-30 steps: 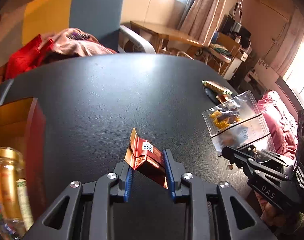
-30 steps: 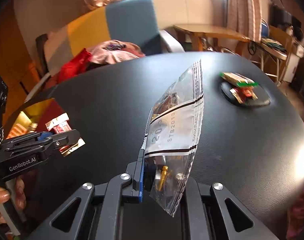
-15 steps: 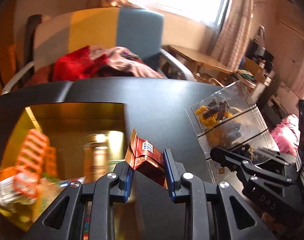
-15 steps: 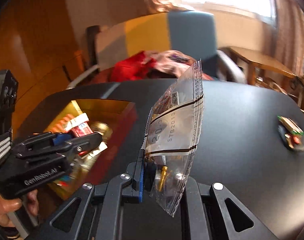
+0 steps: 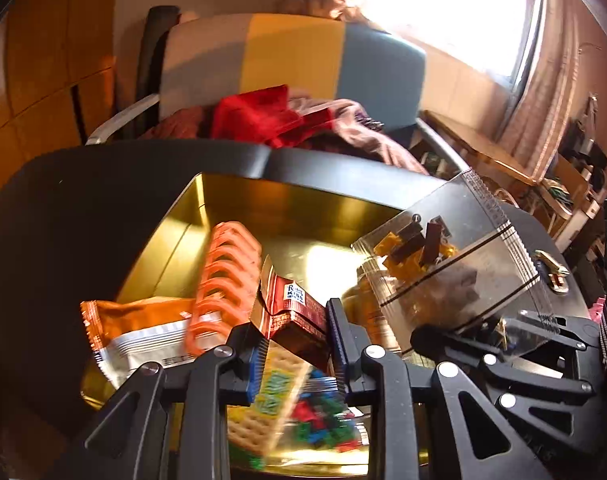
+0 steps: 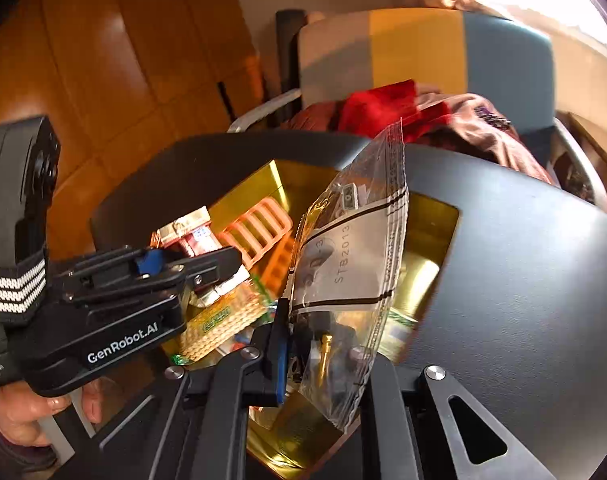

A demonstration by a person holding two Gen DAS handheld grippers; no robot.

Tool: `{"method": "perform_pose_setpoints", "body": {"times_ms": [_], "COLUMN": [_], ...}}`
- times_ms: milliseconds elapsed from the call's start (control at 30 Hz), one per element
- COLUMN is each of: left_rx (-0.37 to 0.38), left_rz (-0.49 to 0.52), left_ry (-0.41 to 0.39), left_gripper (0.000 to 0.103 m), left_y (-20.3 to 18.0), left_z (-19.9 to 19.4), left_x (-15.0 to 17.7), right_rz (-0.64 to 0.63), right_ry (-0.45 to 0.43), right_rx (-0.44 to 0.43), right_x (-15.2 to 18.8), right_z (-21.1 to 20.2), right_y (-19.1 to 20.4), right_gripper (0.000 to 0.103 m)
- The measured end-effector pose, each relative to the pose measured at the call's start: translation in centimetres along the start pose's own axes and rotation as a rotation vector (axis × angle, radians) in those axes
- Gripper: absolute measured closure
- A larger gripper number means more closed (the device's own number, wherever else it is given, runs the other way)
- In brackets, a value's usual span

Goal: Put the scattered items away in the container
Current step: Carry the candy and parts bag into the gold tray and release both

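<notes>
A gold-lined box [image 5: 239,196] [image 6: 431,264] sits on the black table. My left gripper [image 5: 295,332] is shut on a small red chocolate packet [image 5: 291,308] and hangs over the box. From the right wrist view that left gripper [image 6: 207,264] holds the packet [image 6: 191,236] above the box's left part. My right gripper [image 6: 323,344] is shut on a clear zip bag of small parts [image 6: 355,256], also above the box. That bag [image 5: 447,264] stands to the right of the packet in the left wrist view, held by the right gripper [image 5: 487,332].
Inside the box lie an orange plastic rack [image 5: 223,280], an orange-and-white snack pouch [image 5: 143,332], a cracker pack [image 5: 271,400] and a bag of coloured bits [image 5: 323,420]. Behind the table [image 6: 543,280] stands a chair piled with red and brown clothes [image 5: 287,120]. A hand [image 6: 31,412] holds the left gripper.
Both grippers have swung left with their loads, from over the bare table to above the open box. The box now fills the lower middle of both views.
</notes>
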State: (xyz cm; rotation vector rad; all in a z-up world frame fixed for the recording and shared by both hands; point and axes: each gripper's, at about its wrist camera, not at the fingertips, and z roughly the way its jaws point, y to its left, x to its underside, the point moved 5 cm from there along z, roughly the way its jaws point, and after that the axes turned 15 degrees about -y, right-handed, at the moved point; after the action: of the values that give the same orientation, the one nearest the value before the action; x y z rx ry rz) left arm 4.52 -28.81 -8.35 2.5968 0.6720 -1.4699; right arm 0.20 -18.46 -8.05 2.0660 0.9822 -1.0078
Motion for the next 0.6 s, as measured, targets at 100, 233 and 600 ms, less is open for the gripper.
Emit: {"method": "perform_pose_setpoints", "body": {"times_ms": [100,233,600], "left_rx": [-0.024,-0.036,-0.042], "left_rz": [-0.027,-0.047,-0.059], "left_ry": [0.014,0.013,-0.024], "left_gripper": [0.075,0.075,0.073], "left_y": [1.2,2.0,2.0], "left_z": [0.3,0.2,-1.3], "left_x": [0.8,1.1,0.6], "right_rz": [-0.013,-0.003,0.073], "right_ry": [0.039,0.062,0.049], "right_rx": [-0.018,-0.022,0.025], "right_x": [0.6,1.1,1.6], "right_z": [1.4,1.6,0.3], "right_y": [0.8,0.5,-1.9], "right_gripper": [0.090,0.087,0.080]}}
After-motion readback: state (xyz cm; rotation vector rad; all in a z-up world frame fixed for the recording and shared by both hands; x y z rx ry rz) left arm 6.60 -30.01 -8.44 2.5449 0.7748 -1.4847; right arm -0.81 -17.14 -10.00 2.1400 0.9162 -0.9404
